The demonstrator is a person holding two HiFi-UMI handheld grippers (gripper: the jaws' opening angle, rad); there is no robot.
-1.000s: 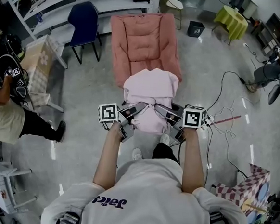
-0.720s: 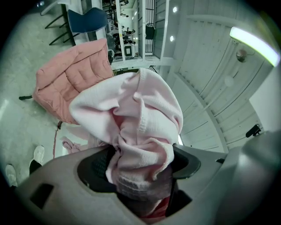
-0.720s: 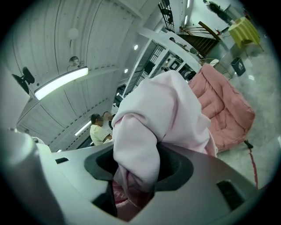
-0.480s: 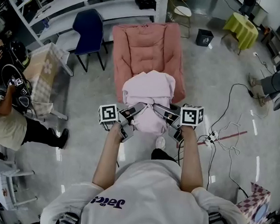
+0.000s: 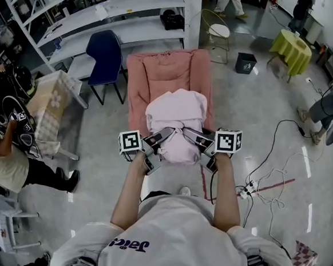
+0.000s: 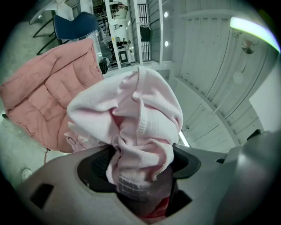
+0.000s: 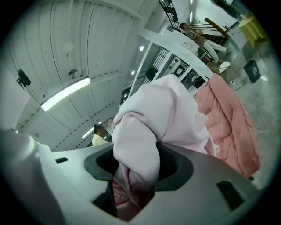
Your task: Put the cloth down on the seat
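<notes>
The left gripper [image 5: 159,144] and the right gripper [image 5: 197,144] both grip the pink cloth [image 5: 177,112], one on each side of it. In the left gripper view, the fingers are closed on a thick, twisted fold of the cloth. This fold fills the space between them and goes down into the throat of the gripper. In the right gripper view, the fingers stand quite wide apart, but a fat roll of the cloth is pressed between them, so this gripper also has a hold on it.

The cloth is bunched together. Most of it swells up beyond the fingertips of both grippers and hangs between the two sets of fingers. The seat [image 5: 166,72], a pink padded chair, lies beyond the cloth, on the far side from the fingers. From the head view the cloth covers the near part of the seat, but I cannot tell whether it touches the cushion there.

A blue chair [image 5: 107,51] stands beside the seat, beyond and outside the left fingers. Some cables [image 5: 266,183] lie on the floor outside the right fingers.
</notes>
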